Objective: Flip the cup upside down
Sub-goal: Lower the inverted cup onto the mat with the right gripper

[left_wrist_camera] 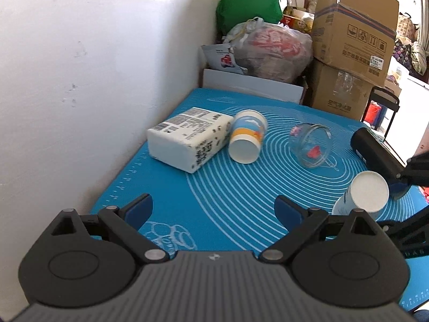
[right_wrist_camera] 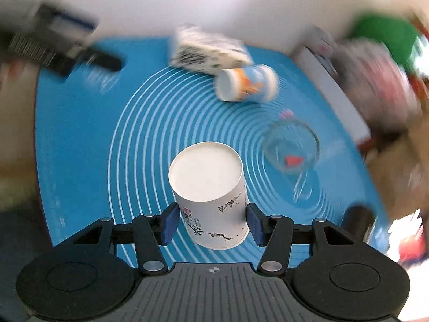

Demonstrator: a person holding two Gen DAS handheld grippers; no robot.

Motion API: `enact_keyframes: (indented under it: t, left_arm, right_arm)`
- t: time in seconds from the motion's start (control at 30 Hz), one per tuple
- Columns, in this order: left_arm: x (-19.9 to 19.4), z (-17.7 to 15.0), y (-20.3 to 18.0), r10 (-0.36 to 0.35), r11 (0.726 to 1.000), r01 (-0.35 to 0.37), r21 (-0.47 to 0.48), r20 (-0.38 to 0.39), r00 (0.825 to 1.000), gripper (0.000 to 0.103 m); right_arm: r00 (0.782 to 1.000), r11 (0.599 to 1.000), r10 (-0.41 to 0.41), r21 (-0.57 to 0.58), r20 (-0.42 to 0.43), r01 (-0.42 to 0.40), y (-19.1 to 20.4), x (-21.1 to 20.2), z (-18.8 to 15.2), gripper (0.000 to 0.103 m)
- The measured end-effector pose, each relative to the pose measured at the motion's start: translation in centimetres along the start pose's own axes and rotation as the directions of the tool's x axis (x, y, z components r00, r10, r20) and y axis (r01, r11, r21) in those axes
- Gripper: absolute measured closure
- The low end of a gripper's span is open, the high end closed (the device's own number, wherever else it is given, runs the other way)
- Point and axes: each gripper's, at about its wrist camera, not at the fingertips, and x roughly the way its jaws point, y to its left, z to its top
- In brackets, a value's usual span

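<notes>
A white paper cup with ink drawings stands upside down on the blue mat, its closed base up. My right gripper has both blue pads beside its lower wall, about touching it. The cup also shows in the left wrist view at the right. My left gripper is open and empty above the mat's near edge. A blue and orange paper cup lies on its side, also in the right wrist view. A glass cup lies on its side too.
A white tissue pack lies against the wall side of the mat. A black cylinder lies at the right. Beyond the mat are cardboard boxes, a plastic bag and a green bag. The white wall is on the left.
</notes>
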Motion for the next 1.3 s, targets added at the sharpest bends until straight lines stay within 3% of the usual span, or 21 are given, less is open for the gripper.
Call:
enact_keyframes:
  t: [0.17, 0.43, 0.8, 0.9, 1.1, 1.17, 1.3]
  left_arm:
    - [0.4, -0.2, -1.3, -0.021, 1.000, 0.021, 0.010, -0.013, 1.000, 0.007]
    - [0.7, -0.7, -3.0, -0.042, 0.998, 0.043, 0.049, -0.030, 0.999, 0.007]
    - [0.9, -1.0, -3.5, -0.040, 0.997, 0.043, 0.059, -0.039, 0.998, 0.007]
    - [0.9, -1.0, -3.6, -0.039, 0.997, 0.041, 0.063, -0.038, 0.999, 0.007]
    - [0.8, -0.9, -4.0, -0.043, 0.996, 0.047, 0.074, -0.053, 0.998, 0.007]
    - [0.8, -0.9, -4.1, -0.043, 0.996, 0.047, 0.074, -0.063, 0.997, 0.007]
    - [0.5, -1.0, -4.4, -0.044, 0.996, 0.049, 0.077, -0.069, 0.997, 0.007]
  right_arm:
    - [0.996, 0.961, -0.051, 0.274, 0.080, 0.028, -1.4, -0.1, -2.7, 0.052]
    - [0.980, 0.857, -0.176, 0.504, 0.095, 0.105, -0.9, 1.1, -4.9, 0.052]
    - [0.976, 0.781, -0.184, 0.621, 0.118, 0.073, -1.6, 1.2, -6.9, 0.051]
    - [0.975, 0.783, -0.187, 0.618, 0.117, 0.075, -1.4, 1.4, -6.7, 0.050]
    - [0.972, 0.775, -0.211, 0.624, 0.103, 0.103, -1.2, 0.9, -6.5, 0.020]
    - [0.968, 0.763, -0.228, 0.637, 0.104, 0.111, -1.1, 0.1, -6.4, 0.005]
    - [0.960, 0.744, -0.256, 0.658, 0.113, 0.121, -0.7, -1.9, -6.6, 0.000]
